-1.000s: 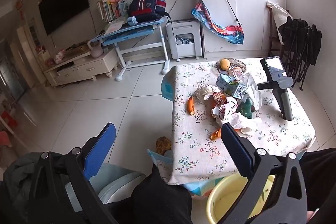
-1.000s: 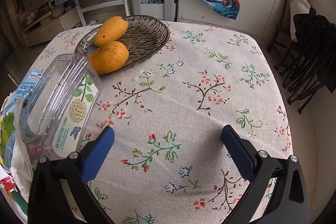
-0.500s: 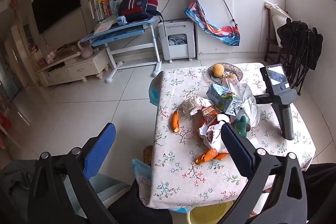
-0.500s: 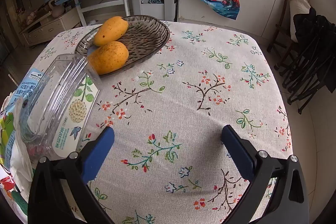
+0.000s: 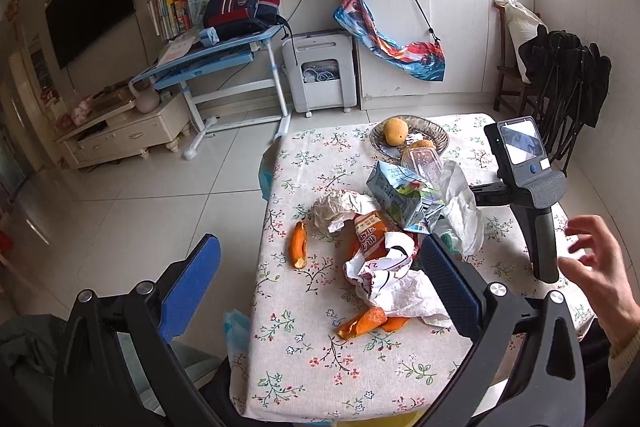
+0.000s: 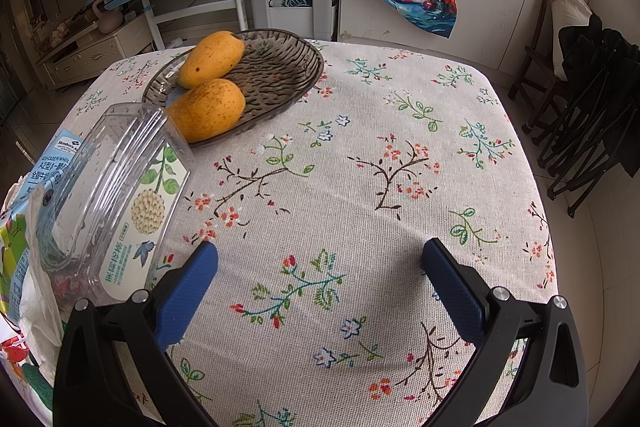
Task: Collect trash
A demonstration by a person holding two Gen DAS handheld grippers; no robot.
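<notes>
Ahead of both jaw pairs lies the flowered table (image 6: 360,155). Between and beyond the wide-open, empty jaws of the left gripper (image 5: 320,281) sits the trash pile: crumpled wrappers (image 5: 384,267), milk carton (image 5: 400,193), orange peels (image 5: 299,245). The right gripper (image 6: 320,281) is also wide open and empty, standing on the cloth; the clear plastic box (image 6: 108,187) lies left of its jaws, perhaps touching the mango plate (image 6: 276,75).
</notes>
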